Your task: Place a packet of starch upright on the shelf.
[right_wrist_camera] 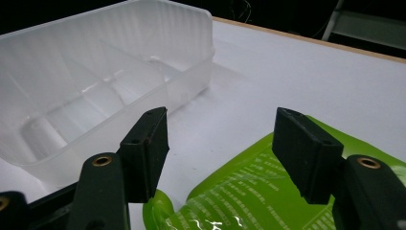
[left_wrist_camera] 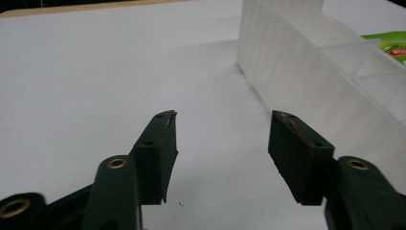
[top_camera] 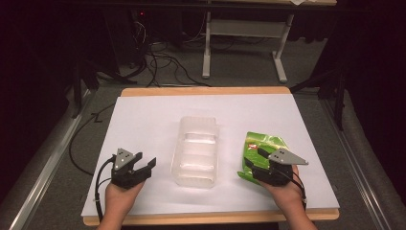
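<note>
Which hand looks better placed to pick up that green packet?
The right. Its hand-held gripper hangs open just over the green packet, while the left hand-held gripper sits across the clear plastic tray, away from the packet.

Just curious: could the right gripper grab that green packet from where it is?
Probably yes: the right gripper hovers open over the green packet, nothing lying between its fingers and it.

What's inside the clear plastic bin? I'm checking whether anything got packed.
Nothing visible inside the clear plastic bin: only bare moulded ridges on its floor. Its near end is partly hidden behind the wall.
</note>
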`<control>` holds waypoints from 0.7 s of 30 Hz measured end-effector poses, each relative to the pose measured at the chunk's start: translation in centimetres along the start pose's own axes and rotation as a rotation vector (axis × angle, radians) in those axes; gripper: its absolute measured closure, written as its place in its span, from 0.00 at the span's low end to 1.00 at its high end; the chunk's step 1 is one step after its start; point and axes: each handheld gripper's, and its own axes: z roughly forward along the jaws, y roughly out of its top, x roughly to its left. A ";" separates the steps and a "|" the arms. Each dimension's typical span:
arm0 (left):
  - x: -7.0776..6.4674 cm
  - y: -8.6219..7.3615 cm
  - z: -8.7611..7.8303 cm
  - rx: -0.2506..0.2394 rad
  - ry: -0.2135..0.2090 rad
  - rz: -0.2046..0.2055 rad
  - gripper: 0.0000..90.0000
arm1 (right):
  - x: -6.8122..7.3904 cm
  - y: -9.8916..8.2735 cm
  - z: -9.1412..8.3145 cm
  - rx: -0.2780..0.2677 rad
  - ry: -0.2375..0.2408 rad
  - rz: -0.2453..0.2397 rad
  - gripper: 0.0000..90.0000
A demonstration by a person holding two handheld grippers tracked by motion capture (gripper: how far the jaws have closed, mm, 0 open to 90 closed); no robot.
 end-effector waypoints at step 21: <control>-5.1 -1.7 1.7 0.107 -0.089 0.033 1.00 | -4.4 -0.9 -2.1 -0.045 -0.089 0.116 0.44</control>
